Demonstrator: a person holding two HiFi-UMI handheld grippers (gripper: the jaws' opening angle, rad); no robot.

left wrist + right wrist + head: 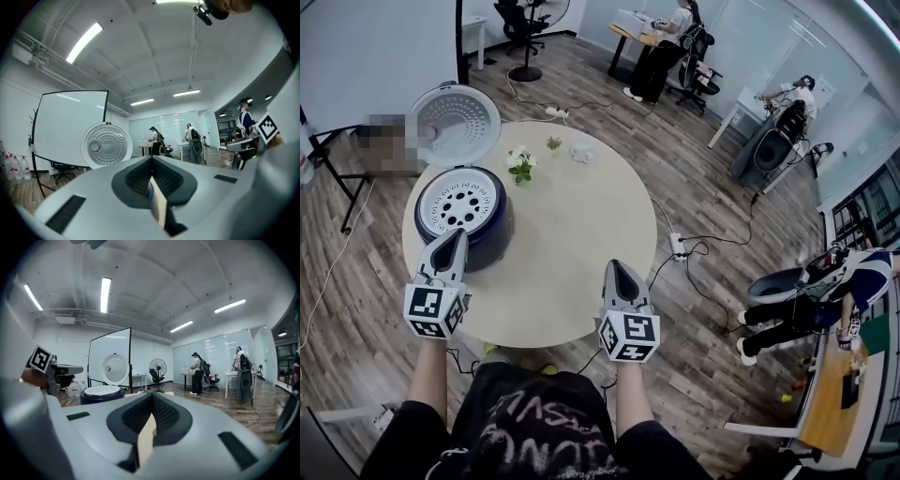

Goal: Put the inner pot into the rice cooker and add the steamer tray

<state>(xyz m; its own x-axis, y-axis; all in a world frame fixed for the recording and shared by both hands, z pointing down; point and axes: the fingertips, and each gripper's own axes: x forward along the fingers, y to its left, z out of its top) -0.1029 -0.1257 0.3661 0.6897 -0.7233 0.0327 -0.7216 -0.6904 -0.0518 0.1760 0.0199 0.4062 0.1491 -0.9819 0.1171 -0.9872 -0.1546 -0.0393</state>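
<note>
A dark blue rice cooker (461, 214) stands at the left of the round table (572, 272), its lid (455, 124) swung up and back. A white steamer tray (456, 201) with round holes sits in its top. In the right gripper view the rice cooker (101, 393) shows at the left with the white rim on top. My left gripper (450, 246) is shut and empty, just in front of the cooker. My right gripper (622, 274) is shut and empty over the table's near edge. Both point level, away from me.
A small potted plant (521, 165), a tiny green sprig (554, 142) and a white object (582, 153) stand at the table's far side. A power strip (678, 246) and cables lie on the wood floor. People sit at desks (639, 36) farther off.
</note>
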